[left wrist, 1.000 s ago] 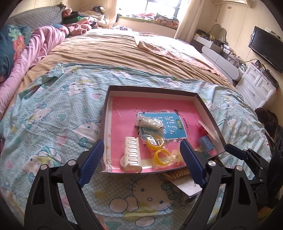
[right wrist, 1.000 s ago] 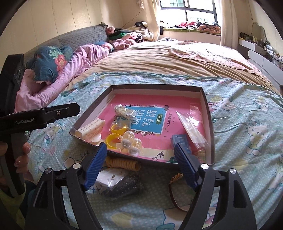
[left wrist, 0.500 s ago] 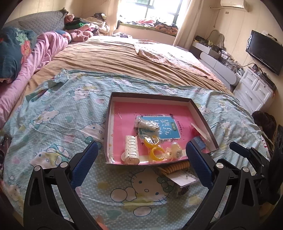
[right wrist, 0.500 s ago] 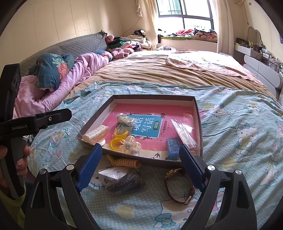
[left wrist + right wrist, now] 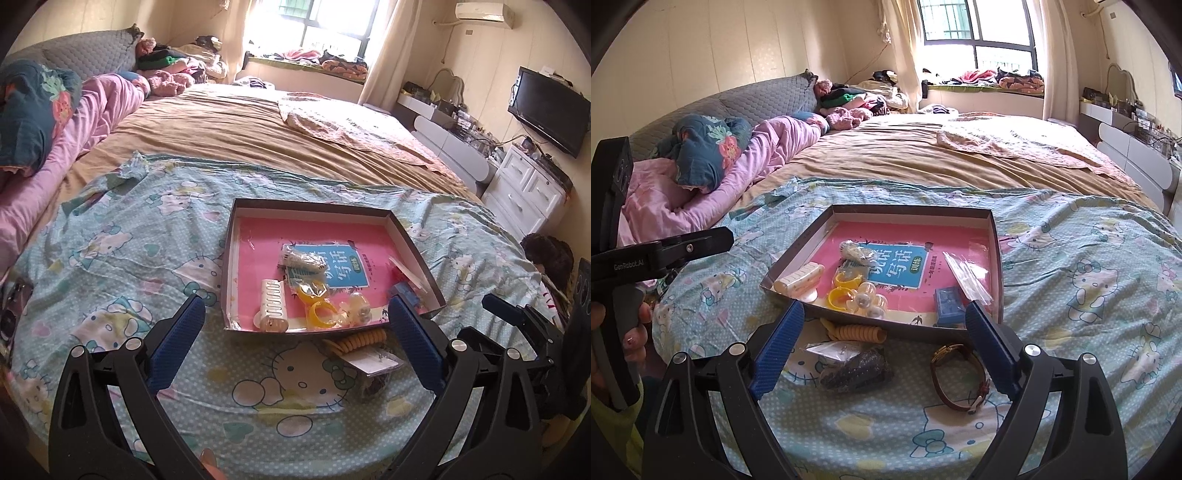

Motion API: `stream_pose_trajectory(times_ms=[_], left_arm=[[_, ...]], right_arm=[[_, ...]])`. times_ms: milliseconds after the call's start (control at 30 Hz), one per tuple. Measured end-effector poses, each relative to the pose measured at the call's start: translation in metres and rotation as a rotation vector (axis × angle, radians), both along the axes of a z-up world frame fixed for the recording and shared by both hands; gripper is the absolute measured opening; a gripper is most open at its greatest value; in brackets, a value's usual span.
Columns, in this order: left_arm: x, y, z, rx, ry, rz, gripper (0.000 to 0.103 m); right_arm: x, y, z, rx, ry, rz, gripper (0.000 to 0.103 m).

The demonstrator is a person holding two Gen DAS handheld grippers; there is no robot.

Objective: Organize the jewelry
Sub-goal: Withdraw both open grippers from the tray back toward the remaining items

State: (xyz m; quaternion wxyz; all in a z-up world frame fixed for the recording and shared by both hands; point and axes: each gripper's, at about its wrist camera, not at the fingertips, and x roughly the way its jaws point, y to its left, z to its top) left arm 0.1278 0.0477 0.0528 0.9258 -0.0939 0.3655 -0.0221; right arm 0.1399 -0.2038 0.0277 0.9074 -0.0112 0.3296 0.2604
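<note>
Nearby, watch (image 5: 956, 373) beside tray (image 5: 996, 266)

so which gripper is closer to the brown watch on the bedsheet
Right. The watch lies just inside the right gripper's right-hand finger. The left gripper is off to the left; its view doesn't show the watch.

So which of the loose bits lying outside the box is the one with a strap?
The brown-strapped watch, lying on the blanket right of the coiled yellow hair tie and the dark plastic packet; neither has a strap.
</note>
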Motion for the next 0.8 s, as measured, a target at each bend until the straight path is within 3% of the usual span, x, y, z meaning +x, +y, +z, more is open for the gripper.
stream_pose_trajectory(times_ms=[400,800], left_arm=[[-0.017,-0.005,-0.007,-0.002,0.008,-0.009,0.093],[-0.027,-0.025,-0.03,0.009,0.055,-0.061,0.093]], right_arm=[[-0.013,-0.02,-0.001,-0.018,0.004,-0.032,0.088],[-0.023,-0.033,-0.023,-0.045,0.046,-0.047,0.088]])
